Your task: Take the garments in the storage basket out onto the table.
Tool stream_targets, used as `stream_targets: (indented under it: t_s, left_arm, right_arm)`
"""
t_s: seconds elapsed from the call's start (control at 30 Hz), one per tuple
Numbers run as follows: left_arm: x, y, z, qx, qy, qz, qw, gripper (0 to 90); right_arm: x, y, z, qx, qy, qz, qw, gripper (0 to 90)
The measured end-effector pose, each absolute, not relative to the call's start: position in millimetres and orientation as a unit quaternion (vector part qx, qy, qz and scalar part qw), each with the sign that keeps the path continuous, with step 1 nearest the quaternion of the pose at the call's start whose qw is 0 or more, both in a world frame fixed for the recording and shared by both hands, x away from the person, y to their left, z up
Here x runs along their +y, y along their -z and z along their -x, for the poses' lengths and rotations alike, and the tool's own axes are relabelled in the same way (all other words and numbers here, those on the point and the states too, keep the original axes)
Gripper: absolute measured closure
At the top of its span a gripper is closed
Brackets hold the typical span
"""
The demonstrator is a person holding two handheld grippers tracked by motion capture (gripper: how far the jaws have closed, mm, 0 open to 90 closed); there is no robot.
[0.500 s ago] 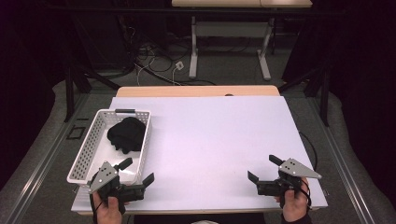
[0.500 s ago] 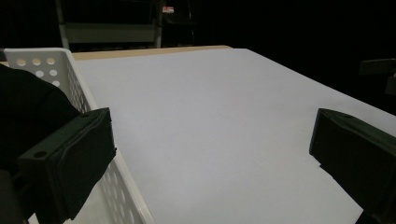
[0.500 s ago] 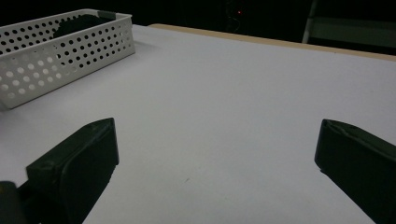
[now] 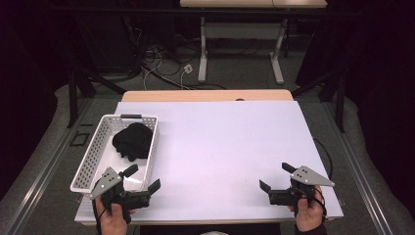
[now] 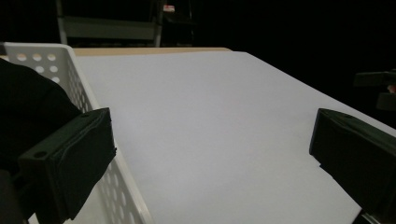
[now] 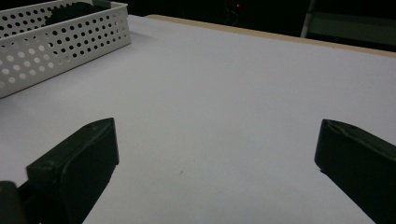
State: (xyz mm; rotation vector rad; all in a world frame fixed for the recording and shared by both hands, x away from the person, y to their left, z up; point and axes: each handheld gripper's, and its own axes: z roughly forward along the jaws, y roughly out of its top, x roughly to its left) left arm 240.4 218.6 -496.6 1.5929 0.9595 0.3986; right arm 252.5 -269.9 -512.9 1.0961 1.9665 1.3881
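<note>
A white perforated basket sits at the left edge of the bench, and a bundle of black cloth lies inside it, bunched toward the basket's far end. From the right gripper view the same basket stands well apart at the upper left, the dark cloth just peeking over its rim. At the basket's near right corner a person's left hand-held gripper hovers with its jaws spread wide and nothing between them; one jaw hangs over the basket's near end, the other just outside its right wall. The left gripper view bears this out, with the basket wall running between the two jaws and the cloth dark behind the left one. Well to the right of the basket, across a broad stretch of bare white bench, the right hand-held gripper rests low near the front edge, its jaws likewise apart and empty. Judging by the layout, the work on the cloth appears to be at one end of its course: the bundle is wholly in the basket, neither tool touches it, and nothing else lies out on the bench. Whether the cloth is about to be lifted out or has been put away cannot be told from this moment.
</note>
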Motion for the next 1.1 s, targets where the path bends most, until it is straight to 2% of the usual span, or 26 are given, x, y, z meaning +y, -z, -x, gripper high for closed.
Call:
stream_targets:
  t_s: [0.47,1.1]
  left_arm:
    - [211.4,486.4,-244.6,0.402,-0.188,-0.707,0.551,0.2]
    - [211.4,462.7,-282.2,0.449,-0.201,-0.705,0.512,0.2]
  right_arm:
    - [-278.1,513.9,-261.4,0.704,-0.511,-0.429,0.242,0.0]
    - [-277.7,514.7,-259.9,0.704,-0.514,-0.43,0.236,0.0]
